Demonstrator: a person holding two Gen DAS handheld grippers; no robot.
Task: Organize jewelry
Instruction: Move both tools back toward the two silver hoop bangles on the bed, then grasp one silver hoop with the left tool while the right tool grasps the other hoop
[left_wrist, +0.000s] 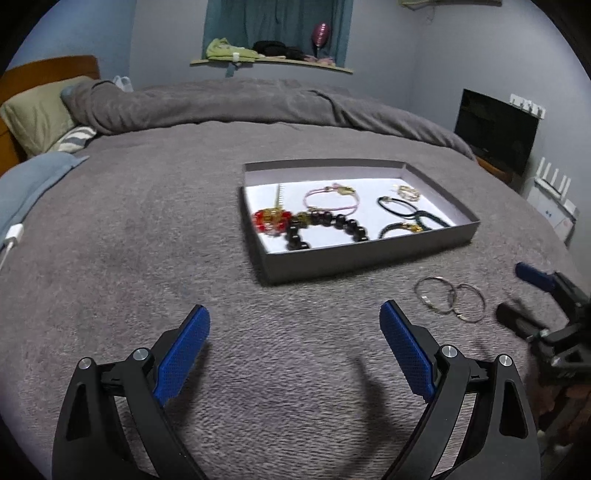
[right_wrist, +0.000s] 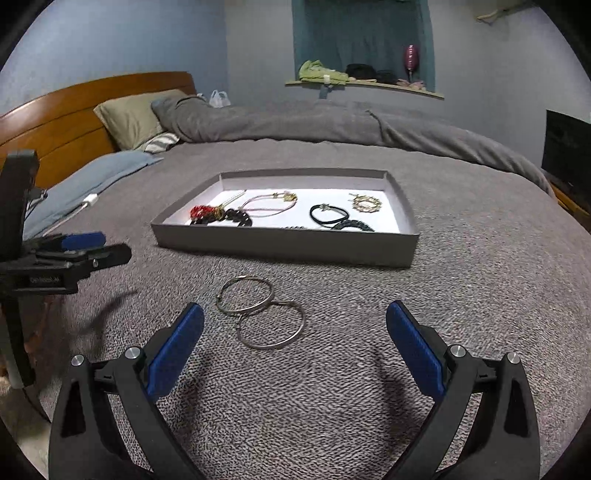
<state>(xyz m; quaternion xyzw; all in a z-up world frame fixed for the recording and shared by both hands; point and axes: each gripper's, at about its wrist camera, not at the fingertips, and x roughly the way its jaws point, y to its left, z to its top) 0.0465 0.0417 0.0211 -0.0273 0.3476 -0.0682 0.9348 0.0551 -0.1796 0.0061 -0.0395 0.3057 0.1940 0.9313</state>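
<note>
A shallow grey tray (left_wrist: 369, 254) (right_wrist: 288, 247) with a white floor lies on the grey bed cover. In it are a black bead bracelet (left_wrist: 325, 227), a red and gold piece (left_wrist: 269, 219), a pink cord bracelet (left_wrist: 330, 197), dark cord bracelets (right_wrist: 332, 216) and a gold piece (right_wrist: 365, 203). Two thin silver bangles (left_wrist: 448, 299) (right_wrist: 260, 312) overlap on the cover in front of the tray. My left gripper (left_wrist: 295, 325) is open and empty, left of the bangles. Just behind the bangles, my right gripper (right_wrist: 295, 325) is open and empty; it also shows as a right gripper (left_wrist: 524, 291) at the left wrist view's edge.
A bunched grey duvet (right_wrist: 332, 122) and pillows (right_wrist: 136, 114) lie at the bed's far side by a wooden headboard (right_wrist: 66, 122). A white charger (left_wrist: 13, 236) rests at the left. A dark screen (left_wrist: 495, 129) stands at the right. A wall shelf (right_wrist: 362, 79) holds clothes.
</note>
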